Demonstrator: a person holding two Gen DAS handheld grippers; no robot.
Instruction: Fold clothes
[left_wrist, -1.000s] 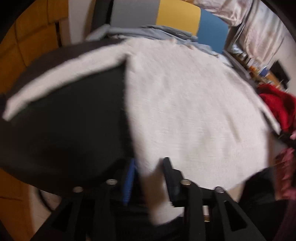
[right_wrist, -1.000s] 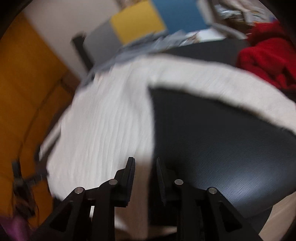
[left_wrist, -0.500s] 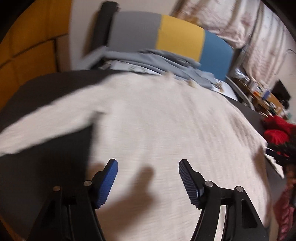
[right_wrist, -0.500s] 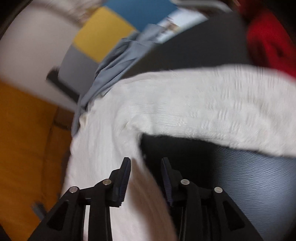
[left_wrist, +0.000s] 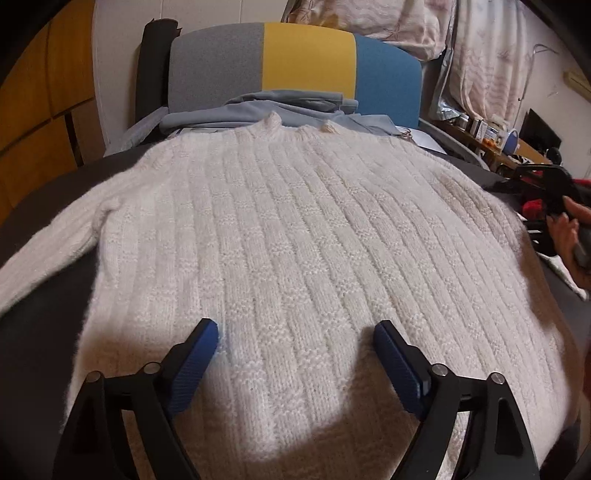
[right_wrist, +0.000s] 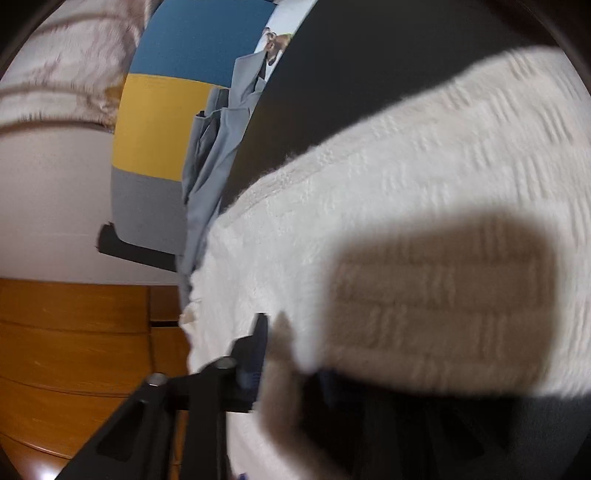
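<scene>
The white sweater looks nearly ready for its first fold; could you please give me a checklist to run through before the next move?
1. White sweater spread flat on the dark table, body unwrinkled: ok.
2. Left claw open and holding nothing: ok.
3. Right claw gripping sweater fabric: ok; cloth sits between its fingers, though the view is blurred.
4. Left sleeve laid out straight: ok.
5. Right sleeve position: cannot tell; it is lifted close to the right camera.
6. Grey-blue garment beyond the collar clear of the fold: ok.
</scene>
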